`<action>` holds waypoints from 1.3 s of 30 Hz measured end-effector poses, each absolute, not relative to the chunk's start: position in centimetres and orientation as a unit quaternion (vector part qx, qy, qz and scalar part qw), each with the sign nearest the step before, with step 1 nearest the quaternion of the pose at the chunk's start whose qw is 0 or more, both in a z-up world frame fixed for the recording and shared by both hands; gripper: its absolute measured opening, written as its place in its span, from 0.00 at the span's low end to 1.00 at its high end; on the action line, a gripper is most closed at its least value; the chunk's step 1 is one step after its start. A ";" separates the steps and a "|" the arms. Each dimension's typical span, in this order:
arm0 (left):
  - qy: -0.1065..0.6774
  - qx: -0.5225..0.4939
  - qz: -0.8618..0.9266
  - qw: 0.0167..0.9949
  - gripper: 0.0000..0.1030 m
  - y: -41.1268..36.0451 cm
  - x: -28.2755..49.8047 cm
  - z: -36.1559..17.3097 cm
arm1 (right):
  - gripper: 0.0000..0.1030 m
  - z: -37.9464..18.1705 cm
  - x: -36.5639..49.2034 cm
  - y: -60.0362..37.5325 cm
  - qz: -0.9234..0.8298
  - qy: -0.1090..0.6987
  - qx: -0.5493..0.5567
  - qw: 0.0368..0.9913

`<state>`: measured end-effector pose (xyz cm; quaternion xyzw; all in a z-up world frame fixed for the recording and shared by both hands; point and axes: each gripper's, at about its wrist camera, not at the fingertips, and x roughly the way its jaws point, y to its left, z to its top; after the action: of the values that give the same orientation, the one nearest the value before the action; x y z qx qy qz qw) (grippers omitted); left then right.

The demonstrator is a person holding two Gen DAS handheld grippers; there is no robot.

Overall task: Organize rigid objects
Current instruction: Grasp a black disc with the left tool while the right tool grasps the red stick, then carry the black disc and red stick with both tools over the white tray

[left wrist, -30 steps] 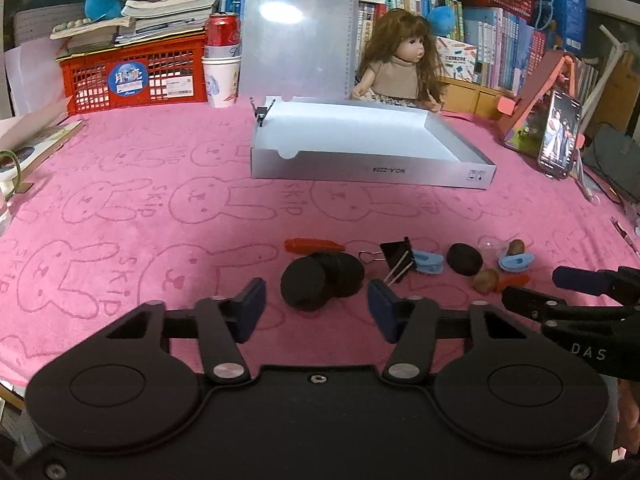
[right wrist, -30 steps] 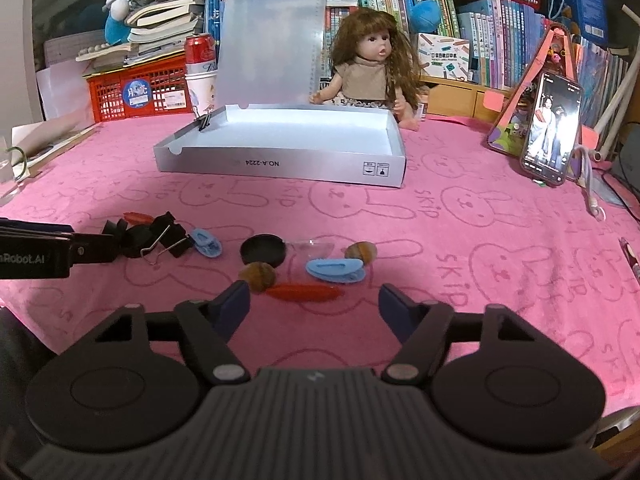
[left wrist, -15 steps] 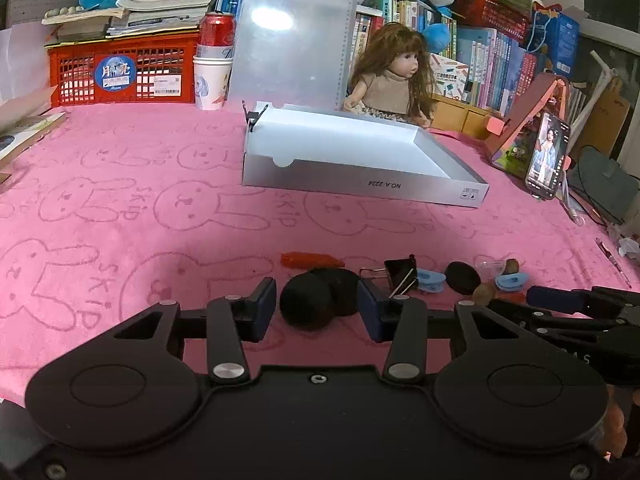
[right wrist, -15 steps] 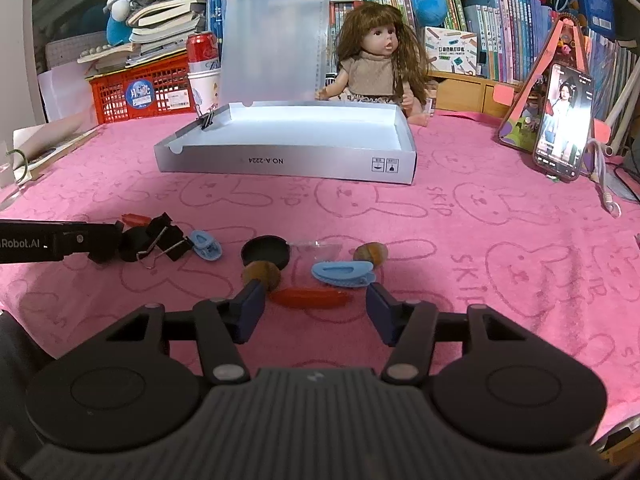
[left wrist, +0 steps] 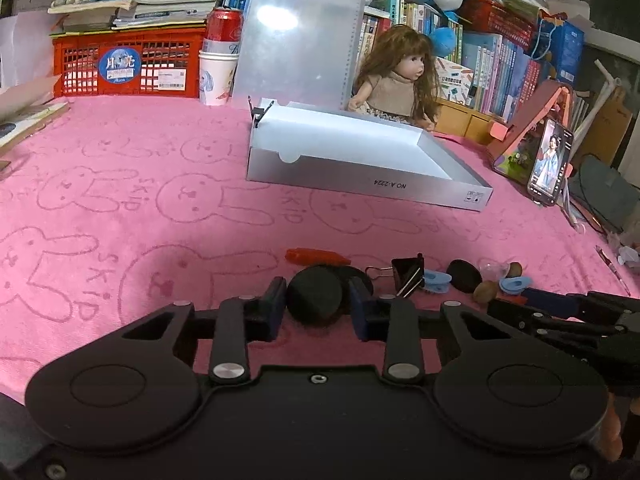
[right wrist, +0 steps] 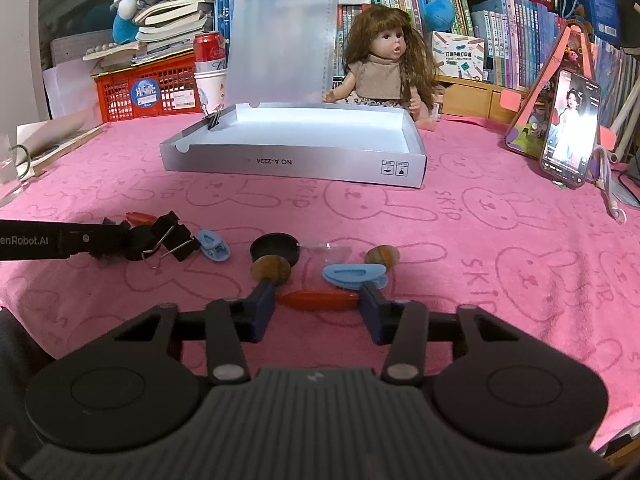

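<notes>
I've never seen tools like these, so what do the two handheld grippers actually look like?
Each is matte black plastic with two round discs, silver pivot screws and dark blue finger pads. The right gripper has a ribbed grey top; the left gripper is smooth, with white lettering along its side.

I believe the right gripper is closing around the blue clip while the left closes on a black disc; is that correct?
Not quite: in the right wrist view, the right gripper has been closing around the orange carrot-shaped piece; the blue clip lies just beyond. The left gripper does bracket the black disc.
</notes>
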<state>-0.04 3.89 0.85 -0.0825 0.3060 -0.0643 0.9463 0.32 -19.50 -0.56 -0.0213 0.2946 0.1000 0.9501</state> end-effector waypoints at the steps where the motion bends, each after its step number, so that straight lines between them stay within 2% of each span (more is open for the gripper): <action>1: 0.304 -0.080 -0.063 0.947 0.31 3.8 -0.2 0.9 | 0.48 -0.6 0.3 -19.5 0.100 0.295 -0.022 0.950; 15: 0.296 -0.087 -0.061 0.949 0.31 4.1 -1.2 3.1 | 0.48 1.0 -1.0 -19.3 0.101 0.268 -0.035 0.957; 39: 0.303 -0.077 -0.057 0.948 0.31 3.1 -0.3 3.7 | 0.48 1.6 -0.2 -20.5 0.072 0.275 -0.020 0.959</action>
<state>-0.34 3.09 3.70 -0.0766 0.3031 -0.0570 0.9482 -0.18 -20.49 1.62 -0.0204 0.2751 0.0716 0.9585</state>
